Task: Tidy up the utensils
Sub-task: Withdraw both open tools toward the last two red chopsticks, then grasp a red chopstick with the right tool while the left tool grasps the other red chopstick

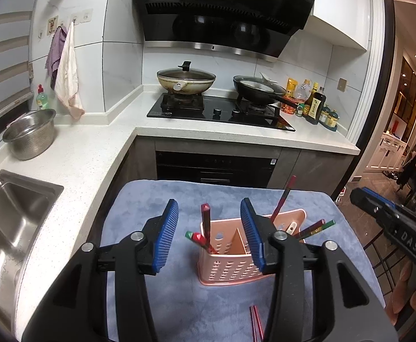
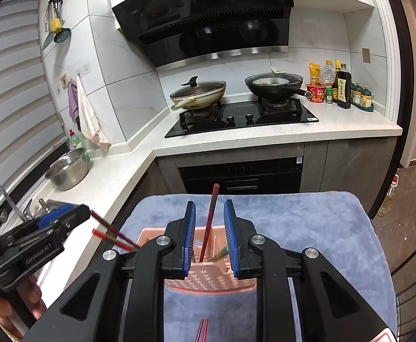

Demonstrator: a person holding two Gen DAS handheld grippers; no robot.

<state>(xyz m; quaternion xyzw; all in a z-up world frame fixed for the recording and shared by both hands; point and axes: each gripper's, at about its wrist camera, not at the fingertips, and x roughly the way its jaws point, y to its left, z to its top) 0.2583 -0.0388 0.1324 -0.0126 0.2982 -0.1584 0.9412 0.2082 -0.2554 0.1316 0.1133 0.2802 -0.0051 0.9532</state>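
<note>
My left claw [image 1: 209,235] hangs with its blue ribbed pads apart, nothing between them, just above the pink perforated plastic utensil caddy [image 1: 230,262]. My right claw [image 2: 209,238] is likewise spread wide, empty, poised over the same caddy [image 2: 210,280]; a dark red chopstick [image 2: 210,222] rises between its pads without touching either.

The caddy stands upright on the blue plush towel [image 1: 156,193] covering the tabletop. In the left wrist view, red chopsticks with green-and-red tips [image 1: 201,239] lean toward 10 o'clock from its left compartment, and others [image 1: 315,228] fan toward 2 o'clock from the right one. A further pair of red chopsticks [image 1: 256,325] lies flat on the towel at 6 o'clock, near the caddy.

At 12 o'clock, well apart, is the black gas hob [image 1: 222,112].
</note>
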